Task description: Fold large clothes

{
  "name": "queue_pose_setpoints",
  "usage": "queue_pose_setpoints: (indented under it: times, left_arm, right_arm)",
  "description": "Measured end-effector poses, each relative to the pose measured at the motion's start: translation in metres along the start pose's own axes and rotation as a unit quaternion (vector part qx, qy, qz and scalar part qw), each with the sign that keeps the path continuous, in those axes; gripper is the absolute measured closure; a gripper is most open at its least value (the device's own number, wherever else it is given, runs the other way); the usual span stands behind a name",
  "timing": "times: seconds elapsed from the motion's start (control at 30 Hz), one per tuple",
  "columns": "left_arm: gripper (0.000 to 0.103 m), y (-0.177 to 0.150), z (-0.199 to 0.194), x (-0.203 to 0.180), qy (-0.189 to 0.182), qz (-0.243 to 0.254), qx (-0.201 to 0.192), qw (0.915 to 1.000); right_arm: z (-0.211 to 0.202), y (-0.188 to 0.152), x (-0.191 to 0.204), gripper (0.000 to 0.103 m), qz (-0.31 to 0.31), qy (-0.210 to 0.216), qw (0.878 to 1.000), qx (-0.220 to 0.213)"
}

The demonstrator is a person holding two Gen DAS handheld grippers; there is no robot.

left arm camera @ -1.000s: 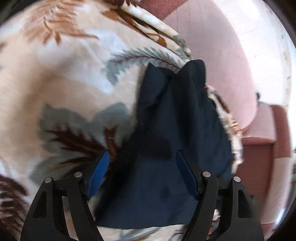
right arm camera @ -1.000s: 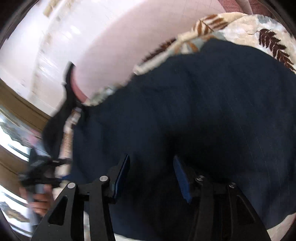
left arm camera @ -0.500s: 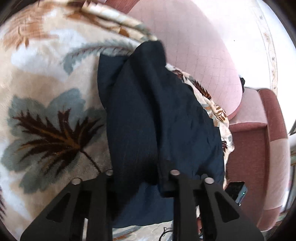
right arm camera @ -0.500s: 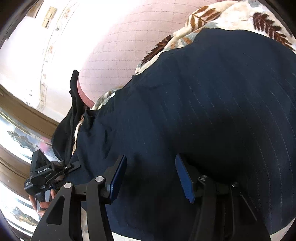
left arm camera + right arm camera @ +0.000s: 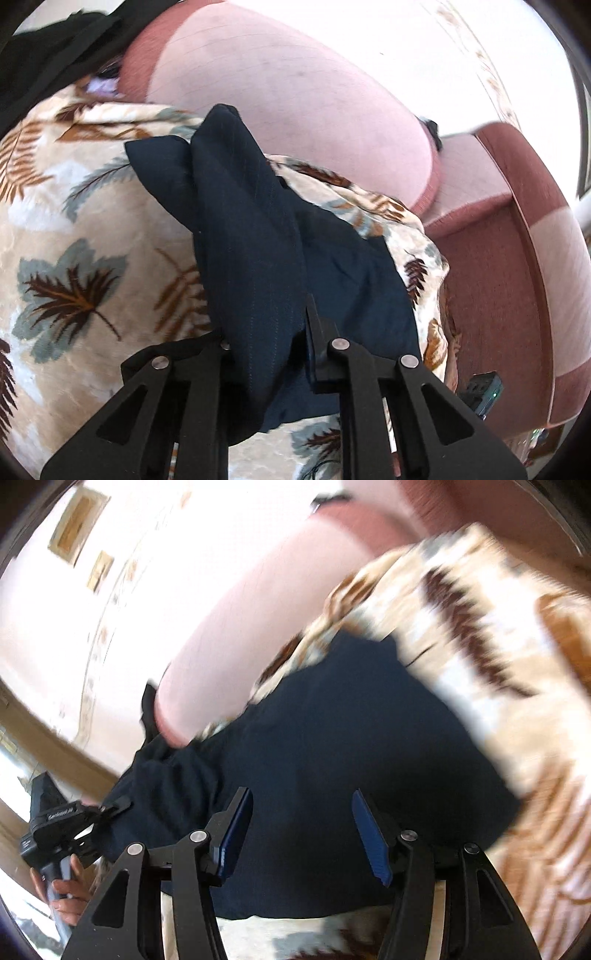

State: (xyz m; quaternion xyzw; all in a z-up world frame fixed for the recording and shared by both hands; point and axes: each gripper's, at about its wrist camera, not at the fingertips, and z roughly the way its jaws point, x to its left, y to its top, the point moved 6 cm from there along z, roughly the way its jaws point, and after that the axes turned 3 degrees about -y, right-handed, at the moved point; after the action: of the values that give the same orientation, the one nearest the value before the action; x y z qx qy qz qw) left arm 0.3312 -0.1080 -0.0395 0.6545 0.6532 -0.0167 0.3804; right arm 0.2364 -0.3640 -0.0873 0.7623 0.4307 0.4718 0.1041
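A dark navy pinstriped garment lies on a leaf-patterned blanket. My left gripper is shut on a raised fold of the navy garment, which drapes between and over its fingers and hides the pads. The rest of the garment lies flat to the right. In the right wrist view the garment fills the middle. My right gripper is open and empty just above it, blue pads showing. The left gripper's handle and the hand holding it show at the lower left.
The blanket covers a sofa seat. The pink sofa backrest rises behind and a red-brown armrest stands to the right. Another dark cloth hangs at the far upper left. A small dark device lies beside the armrest.
My left gripper closed on the navy garment and has lifted its fold up and back. My right gripper stayed open and swung over the garment; its view is now blurred.
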Motion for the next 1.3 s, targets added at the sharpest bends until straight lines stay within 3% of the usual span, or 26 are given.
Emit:
queue_pose_setpoints:
  times: [0.07,0.3,0.57,0.73,0.83,0.93,1.0,1.13,1.2,1.23,1.3]
  left_arm:
    - [0.09,-0.003,0.001,-0.015,-0.001,0.012,0.001,0.9999]
    - [0.091,-0.009,0.021,-0.07,-0.008,0.036,0.015,0.9992]
    - [0.094,-0.036,0.082,-0.123,-0.021,0.064,0.068,0.9954]
    - [0.098,-0.061,0.134,-0.113,-0.048,0.004,0.134,0.9898]
    - [0.098,-0.07,0.145,-0.102,-0.043,-0.018,0.149,0.9877]
    - [0.09,-0.07,0.126,-0.1,-0.065,-0.026,0.155,0.9854]
    - [0.066,-0.065,0.1,-0.102,-0.081,-0.023,0.151,0.9849]
    - [0.058,-0.045,0.038,-0.088,-0.088,0.006,0.078,0.9931]
    - [0.052,-0.037,0.017,-0.067,-0.057,0.006,0.036,0.9977]
    - [0.052,-0.035,0.008,-0.047,0.0,0.014,0.01,0.9999]
    - [0.052,-0.039,0.008,-0.014,0.072,0.02,0.001,0.9972]
  right_arm:
    - [-0.009,0.008,-0.014,0.043,-0.015,-0.041,0.999,-0.025]
    - [0.004,0.002,-0.034,0.044,-0.006,-0.042,0.999,0.001]
    - [0.001,0.001,-0.058,0.045,0.057,0.008,0.998,0.012]
    - [-0.001,0.0,-0.066,0.045,0.08,0.028,0.996,0.02]
    - [-0.002,-0.001,-0.066,0.045,0.081,0.028,0.996,0.022]
    - [-0.002,-0.002,-0.065,0.045,0.079,0.022,0.996,0.021]
    - [-0.002,-0.002,-0.063,0.045,0.076,0.015,0.997,0.019]
    - [-0.019,0.01,-0.054,0.043,0.057,-0.009,0.998,-0.022]
    - [-0.027,0.016,-0.042,0.042,0.04,0.004,0.998,-0.038]
    - [-0.031,0.018,-0.029,0.037,0.03,0.024,0.998,-0.043]
    - [-0.027,0.019,-0.009,0.023,0.008,0.041,0.998,-0.037]
